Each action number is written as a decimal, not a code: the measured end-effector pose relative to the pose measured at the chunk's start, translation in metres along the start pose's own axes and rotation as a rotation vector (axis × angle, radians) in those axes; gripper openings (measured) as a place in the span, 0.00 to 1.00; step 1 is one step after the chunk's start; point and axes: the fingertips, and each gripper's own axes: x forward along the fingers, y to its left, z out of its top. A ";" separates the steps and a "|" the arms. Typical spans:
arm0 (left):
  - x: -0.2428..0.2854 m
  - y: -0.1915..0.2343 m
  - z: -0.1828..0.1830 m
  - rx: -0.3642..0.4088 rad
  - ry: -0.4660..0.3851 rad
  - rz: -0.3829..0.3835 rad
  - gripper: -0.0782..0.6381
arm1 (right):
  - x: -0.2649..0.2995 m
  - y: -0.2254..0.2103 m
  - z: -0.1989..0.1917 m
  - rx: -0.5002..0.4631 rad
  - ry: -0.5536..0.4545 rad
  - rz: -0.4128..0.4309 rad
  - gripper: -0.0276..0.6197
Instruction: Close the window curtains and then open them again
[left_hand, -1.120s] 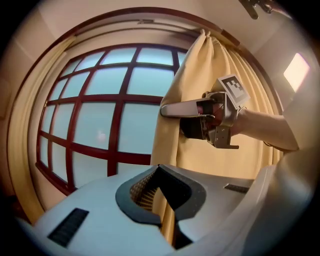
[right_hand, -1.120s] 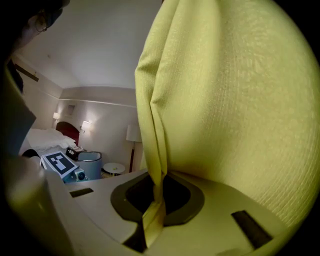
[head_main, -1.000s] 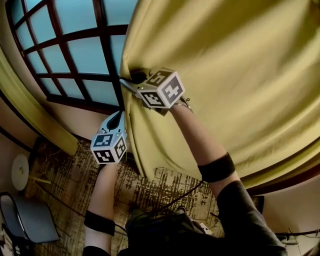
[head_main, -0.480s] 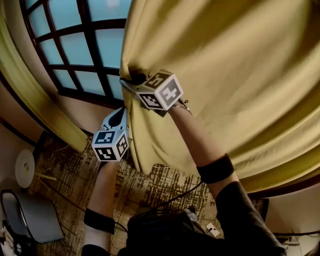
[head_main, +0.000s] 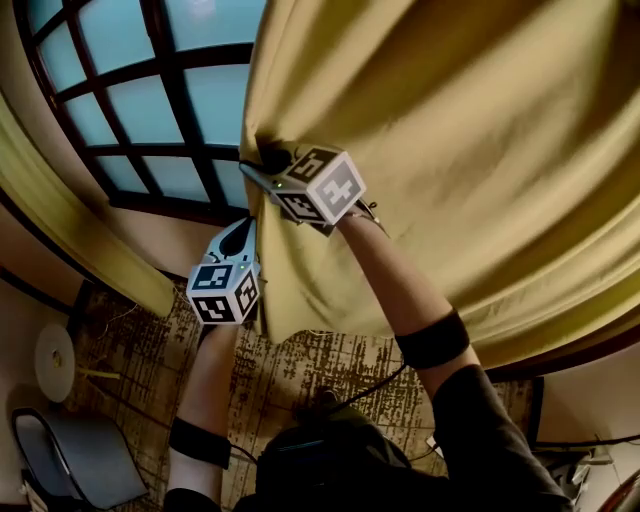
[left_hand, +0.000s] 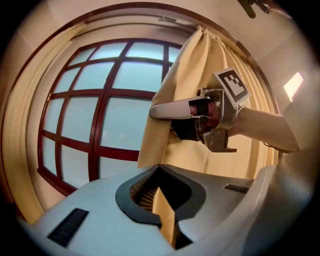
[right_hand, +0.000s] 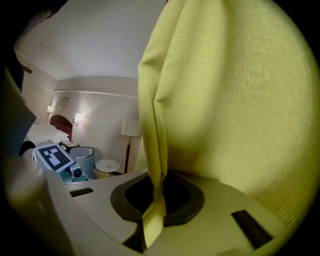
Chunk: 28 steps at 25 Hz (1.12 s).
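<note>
The edge of the yellow curtain (head_main: 450, 150), hanging at the right of the window (head_main: 130, 100), is pinched in the closed jaws of the left gripper (head_main: 248, 235) and the right gripper (head_main: 265, 162), and it has been carried slightly rightwards, so more glass is uncovered, which suggests the opening stage.

We count two grippers: left gripper (left_hand: 162, 202), right gripper (right_hand: 154, 207). Two curtains: one curtain (head_main: 450, 150) at both gripper tips, a second curtain (head_main: 90, 240) left of the left gripper. One window (head_main: 130, 110). One floor lamp (right_hand: 131, 128), one bin (right_hand: 85, 156), one round table (right_hand: 107, 165).
</note>
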 end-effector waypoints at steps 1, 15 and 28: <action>0.004 0.002 0.001 -0.001 -0.002 0.003 0.11 | 0.001 -0.004 -0.002 0.001 -0.002 -0.001 0.09; 0.019 0.029 0.002 0.012 -0.007 0.076 0.11 | 0.014 -0.027 -0.002 -0.051 -0.022 0.017 0.09; 0.007 0.123 0.007 0.036 -0.005 0.026 0.11 | 0.109 -0.015 0.017 -0.024 -0.018 -0.013 0.09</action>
